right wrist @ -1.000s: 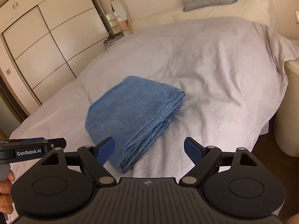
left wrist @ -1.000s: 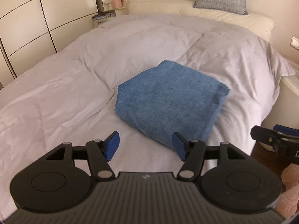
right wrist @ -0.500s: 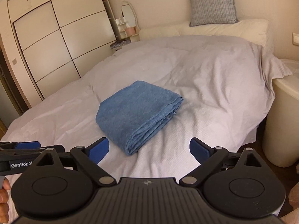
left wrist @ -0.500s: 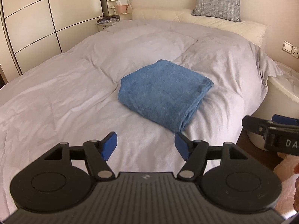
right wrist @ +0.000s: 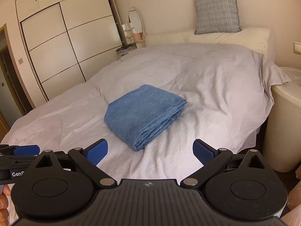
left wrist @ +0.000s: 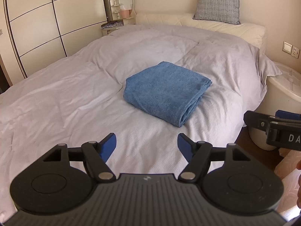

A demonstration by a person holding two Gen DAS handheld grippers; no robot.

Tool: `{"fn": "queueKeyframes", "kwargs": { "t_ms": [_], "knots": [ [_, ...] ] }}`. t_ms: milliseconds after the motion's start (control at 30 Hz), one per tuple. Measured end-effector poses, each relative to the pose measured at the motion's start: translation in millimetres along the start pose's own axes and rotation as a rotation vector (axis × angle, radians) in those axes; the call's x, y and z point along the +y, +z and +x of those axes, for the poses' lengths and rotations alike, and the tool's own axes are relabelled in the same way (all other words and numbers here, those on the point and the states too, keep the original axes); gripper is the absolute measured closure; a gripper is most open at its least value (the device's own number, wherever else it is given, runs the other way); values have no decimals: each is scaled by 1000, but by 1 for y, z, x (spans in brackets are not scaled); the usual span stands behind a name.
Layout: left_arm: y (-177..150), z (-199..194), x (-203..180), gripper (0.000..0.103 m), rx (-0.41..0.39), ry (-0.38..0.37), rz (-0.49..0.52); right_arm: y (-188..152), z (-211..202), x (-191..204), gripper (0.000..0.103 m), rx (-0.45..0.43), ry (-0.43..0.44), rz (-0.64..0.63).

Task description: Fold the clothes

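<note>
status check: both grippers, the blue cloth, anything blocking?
Left gripper and right gripper open, empty, jaws just been opening. Blue cloth folded, lying on the bed, clear of both. Nothing in the way.

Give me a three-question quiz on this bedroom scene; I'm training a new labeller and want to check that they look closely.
1. True or false: the blue folded cloth is clamped in the right gripper.
2. Which side of the folded cloth shows its stacked layer edges in the right wrist view: a) the side towards the wardrobe, b) the side towards the round white nightstand?
3. What leans against the wall above the cream pillow?

Key
1. False: both the right gripper and the left gripper are open and empty.
2. b
3. A grey checked cushion.
</note>
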State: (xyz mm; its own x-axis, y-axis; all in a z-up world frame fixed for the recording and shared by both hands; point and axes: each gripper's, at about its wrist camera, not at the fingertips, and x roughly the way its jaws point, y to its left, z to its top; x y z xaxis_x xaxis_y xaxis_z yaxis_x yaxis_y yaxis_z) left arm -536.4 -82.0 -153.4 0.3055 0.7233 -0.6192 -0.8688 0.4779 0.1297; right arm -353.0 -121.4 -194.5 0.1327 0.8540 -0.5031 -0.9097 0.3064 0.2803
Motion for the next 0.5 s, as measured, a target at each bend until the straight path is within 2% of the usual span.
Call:
{"fn": "queueKeyframes", "kwargs": {
  "t_ms": [267, 500],
  "knots": [
    [4, 16, 2, 33, 26, 4, 3, -2, 7, -5, 3, 17, -8, 15],
    [10, 65, 8, 33, 98, 2, -19, -2, 41, -12, 3, 75, -16, 29]
  ]
}}
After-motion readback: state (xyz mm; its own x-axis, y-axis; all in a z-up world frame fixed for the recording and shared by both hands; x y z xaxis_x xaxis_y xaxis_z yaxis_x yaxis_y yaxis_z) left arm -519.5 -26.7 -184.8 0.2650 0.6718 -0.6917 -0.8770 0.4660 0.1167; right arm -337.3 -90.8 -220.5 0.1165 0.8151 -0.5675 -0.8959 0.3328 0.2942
